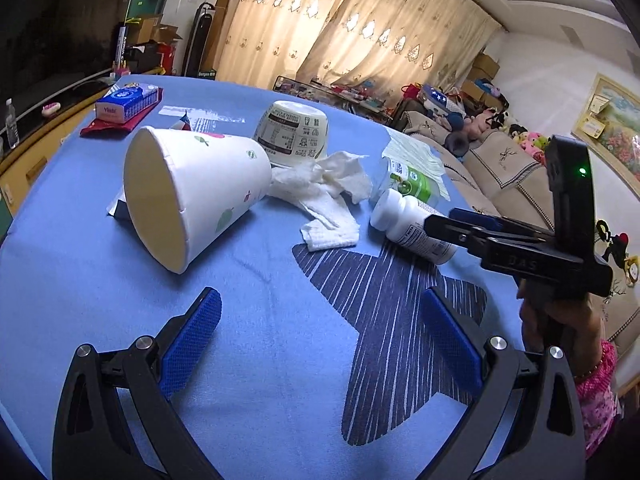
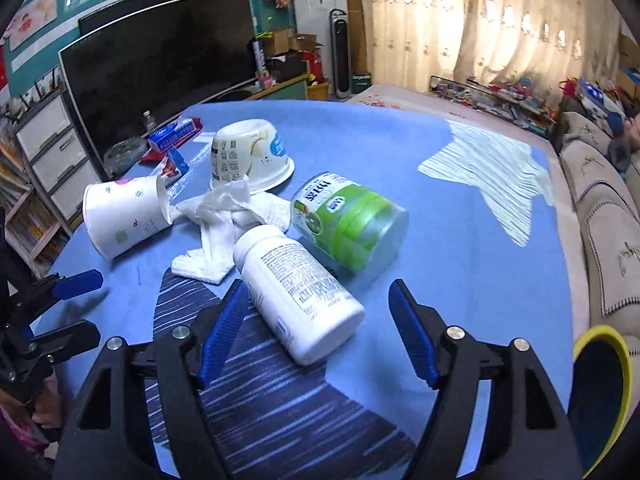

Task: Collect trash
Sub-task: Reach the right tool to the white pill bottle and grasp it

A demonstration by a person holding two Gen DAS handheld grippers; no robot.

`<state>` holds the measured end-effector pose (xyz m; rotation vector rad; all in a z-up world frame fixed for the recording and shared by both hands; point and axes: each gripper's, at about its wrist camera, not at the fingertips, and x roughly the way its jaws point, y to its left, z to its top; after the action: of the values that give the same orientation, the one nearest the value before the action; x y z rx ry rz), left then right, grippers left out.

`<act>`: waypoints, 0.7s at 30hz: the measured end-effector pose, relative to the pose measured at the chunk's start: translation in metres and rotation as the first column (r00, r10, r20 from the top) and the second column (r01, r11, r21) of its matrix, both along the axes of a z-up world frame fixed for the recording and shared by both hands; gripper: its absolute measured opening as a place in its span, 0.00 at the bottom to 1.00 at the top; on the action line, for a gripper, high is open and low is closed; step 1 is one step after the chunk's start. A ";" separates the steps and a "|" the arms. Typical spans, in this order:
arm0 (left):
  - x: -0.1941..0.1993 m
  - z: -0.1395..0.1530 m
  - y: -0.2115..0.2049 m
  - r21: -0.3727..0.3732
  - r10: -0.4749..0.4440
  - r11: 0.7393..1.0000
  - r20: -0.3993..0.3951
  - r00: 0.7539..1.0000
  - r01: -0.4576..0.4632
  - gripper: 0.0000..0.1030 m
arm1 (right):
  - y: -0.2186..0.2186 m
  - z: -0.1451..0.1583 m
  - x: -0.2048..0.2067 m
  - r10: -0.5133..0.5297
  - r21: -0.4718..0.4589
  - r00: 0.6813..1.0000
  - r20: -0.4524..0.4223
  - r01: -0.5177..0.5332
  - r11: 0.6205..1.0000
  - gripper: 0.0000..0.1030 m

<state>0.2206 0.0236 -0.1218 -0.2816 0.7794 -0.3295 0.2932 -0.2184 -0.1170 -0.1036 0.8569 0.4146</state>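
Note:
A white pill bottle (image 2: 296, 292) lies on its side on the blue tablecloth (image 2: 440, 240), its base between the fingers of my open right gripper (image 2: 320, 300). It also shows in the left wrist view (image 1: 412, 224). Behind it lie a clear green-labelled jar (image 2: 352, 224), crumpled white tissue (image 2: 224, 220), a tipped paper cup (image 2: 124, 216) and an upturned white bowl (image 2: 248, 160). My left gripper (image 1: 320, 316) is open and empty, a short way in front of the paper cup (image 1: 192, 196) and tissue (image 1: 324, 196). The right gripper (image 1: 480, 232) shows from the side there.
A blue tissue pack (image 1: 128, 100) on a red pouch sits at the table's far left. A yellow-rimmed bin (image 2: 600, 396) stands at the right, below the table edge. A sofa (image 1: 508, 172) runs along the right side; a TV (image 2: 160, 68) stands behind the table.

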 end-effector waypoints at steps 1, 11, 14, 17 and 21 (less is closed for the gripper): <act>0.001 0.000 0.000 -0.001 -0.003 1.000 -0.002 1.000 0.003 0.95 | 0.000 -0.004 0.004 0.005 0.001 1.000 -0.013 -0.005 1.000 0.67; -0.001 0.000 0.002 -0.022 0.020 1.000 0.005 1.000 -0.020 0.95 | 0.019 -0.013 -0.003 0.080 0.035 0.995 -0.066 -0.078 0.996 0.59; -0.002 0.001 0.001 -0.024 0.024 0.999 0.008 1.000 -0.024 0.95 | 0.026 -0.020 -0.002 0.090 0.033 0.993 -0.077 -0.088 0.996 0.59; -0.001 0.001 0.001 -0.028 0.030 0.999 0.007 1.000 -0.029 0.95 | 0.025 -0.020 -0.003 0.084 0.060 0.993 -0.077 -0.079 0.995 0.44; -0.002 0.000 0.002 -0.029 0.029 0.999 0.007 1.000 -0.028 0.95 | 0.013 -0.014 -0.007 0.038 0.087 0.997 -0.067 -0.032 0.996 0.44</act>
<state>0.2184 0.0256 -0.1220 -0.3186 0.7631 -0.3153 0.2866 -0.2053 -0.1311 -0.0252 0.9045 0.4895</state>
